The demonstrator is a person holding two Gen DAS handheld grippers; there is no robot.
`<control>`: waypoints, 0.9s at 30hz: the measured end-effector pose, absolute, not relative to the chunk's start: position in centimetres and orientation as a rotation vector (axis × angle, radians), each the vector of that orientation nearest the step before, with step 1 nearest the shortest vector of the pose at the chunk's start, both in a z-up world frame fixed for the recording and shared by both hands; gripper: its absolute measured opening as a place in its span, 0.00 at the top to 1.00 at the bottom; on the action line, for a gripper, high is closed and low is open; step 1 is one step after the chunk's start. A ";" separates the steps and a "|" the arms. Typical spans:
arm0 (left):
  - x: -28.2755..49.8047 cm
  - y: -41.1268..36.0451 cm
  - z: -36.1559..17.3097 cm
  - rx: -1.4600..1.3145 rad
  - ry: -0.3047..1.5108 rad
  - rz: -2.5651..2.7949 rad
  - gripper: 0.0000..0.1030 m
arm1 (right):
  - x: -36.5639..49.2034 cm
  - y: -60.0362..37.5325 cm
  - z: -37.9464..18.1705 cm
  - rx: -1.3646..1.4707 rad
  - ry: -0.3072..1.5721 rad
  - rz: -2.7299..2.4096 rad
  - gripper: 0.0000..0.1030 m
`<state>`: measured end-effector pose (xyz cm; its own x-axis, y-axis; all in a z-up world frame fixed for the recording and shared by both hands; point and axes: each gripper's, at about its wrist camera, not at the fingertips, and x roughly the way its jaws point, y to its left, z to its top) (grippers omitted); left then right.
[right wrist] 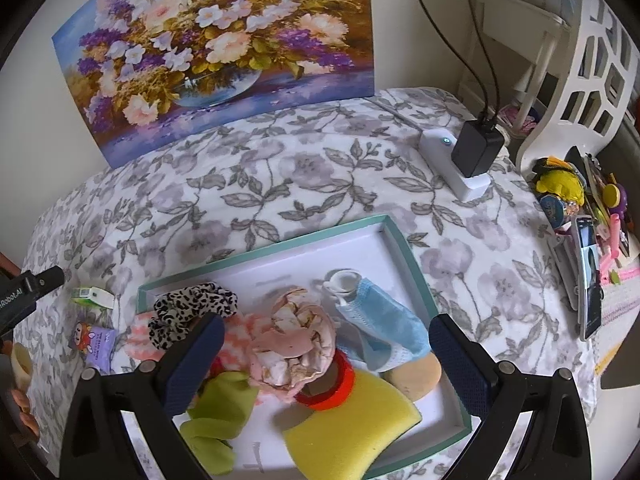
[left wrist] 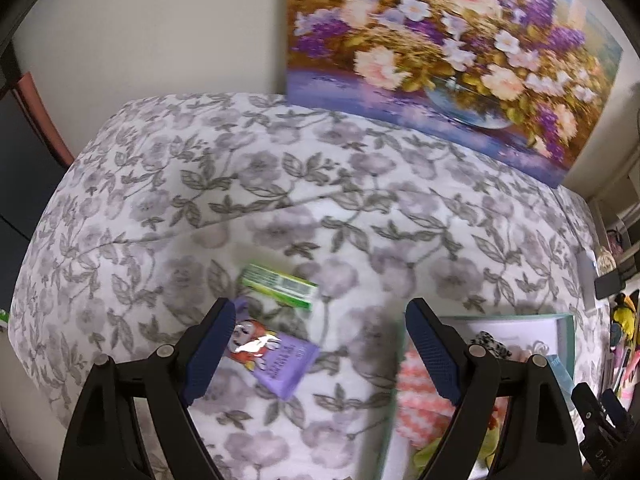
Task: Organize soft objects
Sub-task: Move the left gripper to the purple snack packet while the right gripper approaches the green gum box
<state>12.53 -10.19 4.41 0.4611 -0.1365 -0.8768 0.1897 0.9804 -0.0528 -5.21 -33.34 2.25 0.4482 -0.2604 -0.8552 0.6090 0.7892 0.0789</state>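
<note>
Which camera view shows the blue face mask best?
The right wrist view: the blue face mask lies unobstructed inside the box, sharp and well lit. In the left wrist view the mask cannot be made out; only part of the box appears.

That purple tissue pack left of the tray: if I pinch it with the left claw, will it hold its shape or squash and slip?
The purple pack looks like a glossy soft wrapper, so it will probably squash a little and may slide between the pads. It lies flat on the floral bedcover, so it should not roll. It seems light. The left claw is open above it.
</note>
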 end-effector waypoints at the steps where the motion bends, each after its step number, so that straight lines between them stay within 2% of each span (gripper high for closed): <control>1: 12.7 -9.9 4.4 0.050 1.073 -0.198 0.15 | -4.9 -33.1 2.3 0.400 0.968 -0.557 0.00; 27: 16.3 1.3 4.3 -0.036 1.081 -0.079 0.15 | 4.1 -19.7 2.1 0.264 1.002 -0.313 0.00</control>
